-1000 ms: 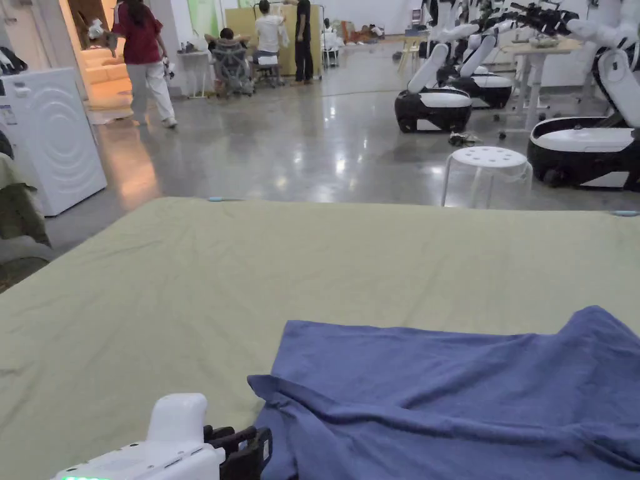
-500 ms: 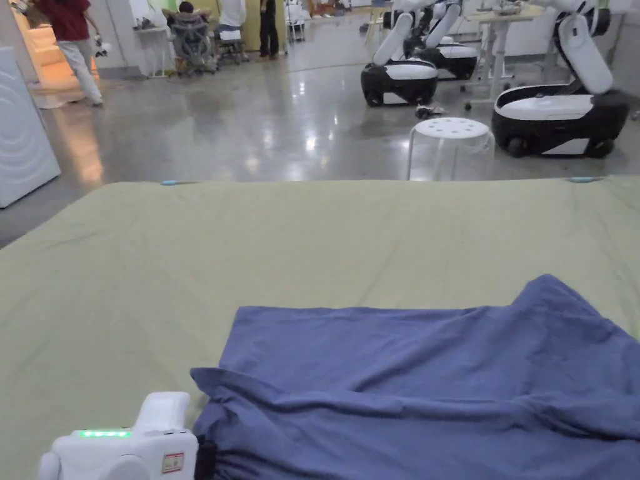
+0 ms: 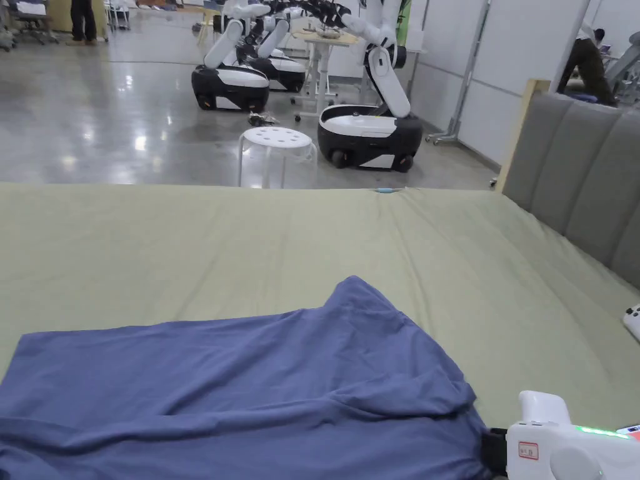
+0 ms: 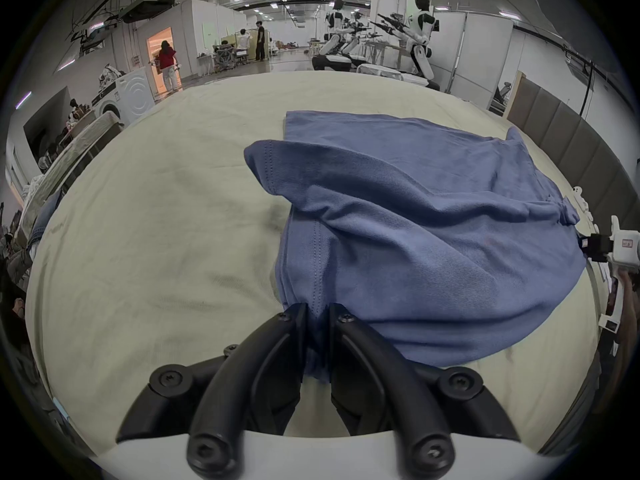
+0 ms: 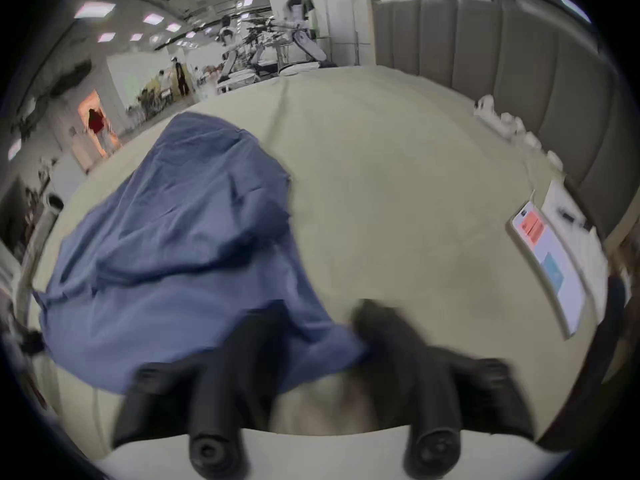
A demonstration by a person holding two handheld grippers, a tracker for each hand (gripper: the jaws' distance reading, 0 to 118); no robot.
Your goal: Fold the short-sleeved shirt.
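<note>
Shirt (image 3: pixel 237 387), blue and short-sleeved, lies rumpled on the near side of the pale green bed sheet (image 3: pixel 250 237), with one sleeve flopped out on the left in the left gripper view and a big diagonal ridge across the body. Left gripper (image 4: pixel 317 318) has its jaws pressed together on a bunch of the near edge, right by a stitched seam. Right gripper (image 5: pixel 322 318) is at the opposite near corner; its jaws look spread with cloth lying between them, though that view is blurry, so I wouldn't swear it has any grip.

My read: this is the spread-it-flat stage, no real fold yet. To do it well, get the right side properly pinched first, then pull both corners apart evenly and low to the sheet so that ridge drops out. Beyond the bed there's a white stool (image 3: pixel 276 139) and parked robots (image 3: pixel 369 128).
</note>
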